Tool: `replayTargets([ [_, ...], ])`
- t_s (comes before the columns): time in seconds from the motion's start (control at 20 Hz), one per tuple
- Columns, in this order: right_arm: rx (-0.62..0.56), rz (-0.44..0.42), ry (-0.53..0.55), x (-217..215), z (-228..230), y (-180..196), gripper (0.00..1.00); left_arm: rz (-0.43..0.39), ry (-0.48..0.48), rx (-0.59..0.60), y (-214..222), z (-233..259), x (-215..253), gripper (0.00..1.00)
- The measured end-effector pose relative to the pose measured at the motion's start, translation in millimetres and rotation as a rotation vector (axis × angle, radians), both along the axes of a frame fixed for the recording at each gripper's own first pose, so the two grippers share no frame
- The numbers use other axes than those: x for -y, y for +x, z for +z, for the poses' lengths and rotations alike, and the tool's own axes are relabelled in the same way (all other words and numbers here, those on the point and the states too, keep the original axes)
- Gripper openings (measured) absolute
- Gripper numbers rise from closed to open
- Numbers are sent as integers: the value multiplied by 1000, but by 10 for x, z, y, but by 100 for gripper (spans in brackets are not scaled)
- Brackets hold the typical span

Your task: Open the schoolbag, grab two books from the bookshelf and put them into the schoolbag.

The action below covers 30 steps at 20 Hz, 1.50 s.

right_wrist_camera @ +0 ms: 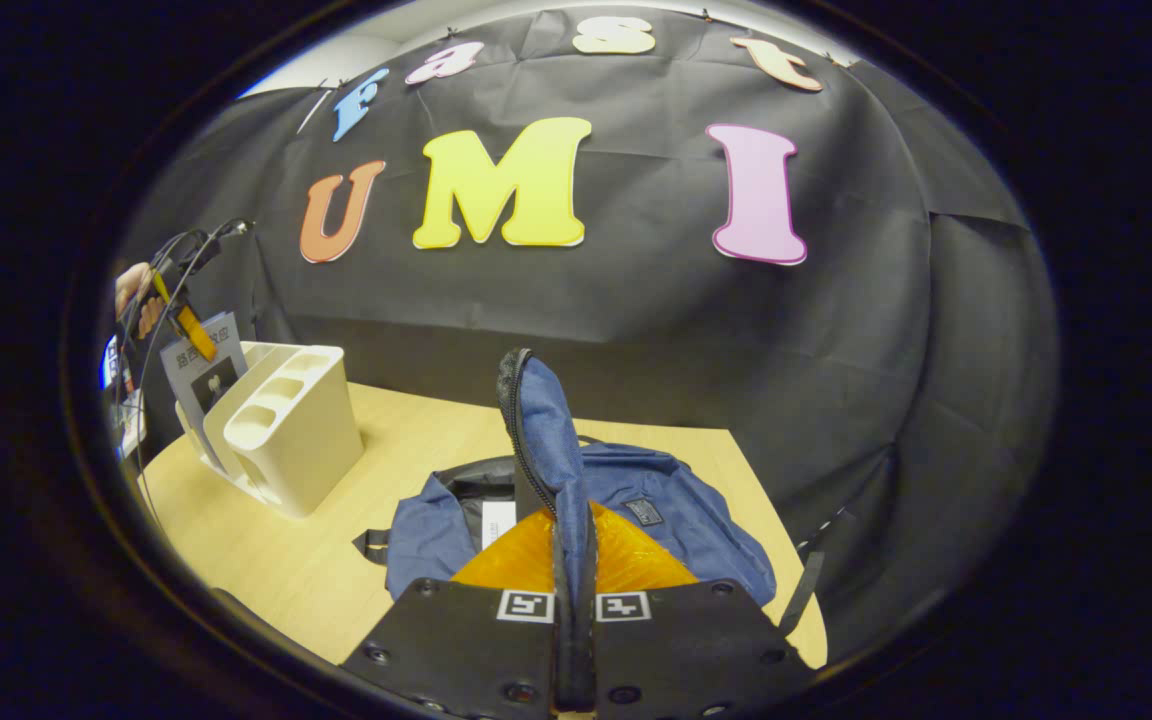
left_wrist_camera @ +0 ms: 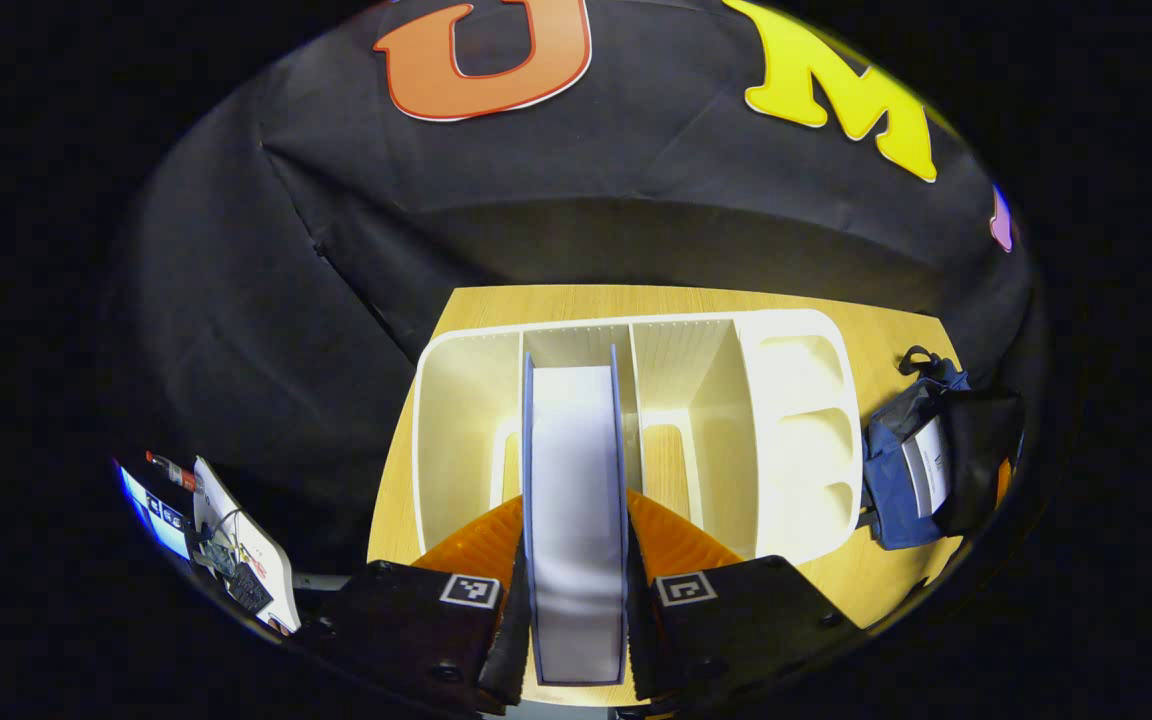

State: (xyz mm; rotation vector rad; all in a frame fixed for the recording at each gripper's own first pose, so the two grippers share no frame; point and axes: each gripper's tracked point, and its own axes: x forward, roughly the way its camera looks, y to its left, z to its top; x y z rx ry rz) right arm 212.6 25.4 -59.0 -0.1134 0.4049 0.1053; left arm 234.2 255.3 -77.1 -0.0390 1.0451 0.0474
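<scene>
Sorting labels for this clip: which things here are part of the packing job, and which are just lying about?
Part of the job:
book, gripped by the left gripper
bookshelf
schoolbag, its flap held up by the right gripper

Lying about:
board with wires beyond the table edge

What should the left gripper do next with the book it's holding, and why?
Probably lift the book straight up out of the bookshelf, then carry it toward the schoolbag. The left gripper is shut on it above its slot, and the right gripper holds the bag's flap up, so the opening looks ready.
</scene>
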Motion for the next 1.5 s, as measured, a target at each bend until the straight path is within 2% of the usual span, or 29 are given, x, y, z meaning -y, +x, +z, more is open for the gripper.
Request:
replayTargets([
  [0.4,-23,-9,-10,5,-102,22,0,49,-44,110,-783,369,-74,41],
  [0.7,-31,-21,-16,-5,-158,13,1,93,-135,170,-1429,240,11,42],
  [0.95,-39,-10,-38,-59,-202,-24,1,141,-284,206,-1784,140,194,42],
  [1.2,-49,3,-53,-129,-236,-39,1,181,-449,231,-1842,126,446,42],
  [1.5,-53,8,-65,-143,-254,-46,1,114,-648,260,-1801,232,1090,42],
])
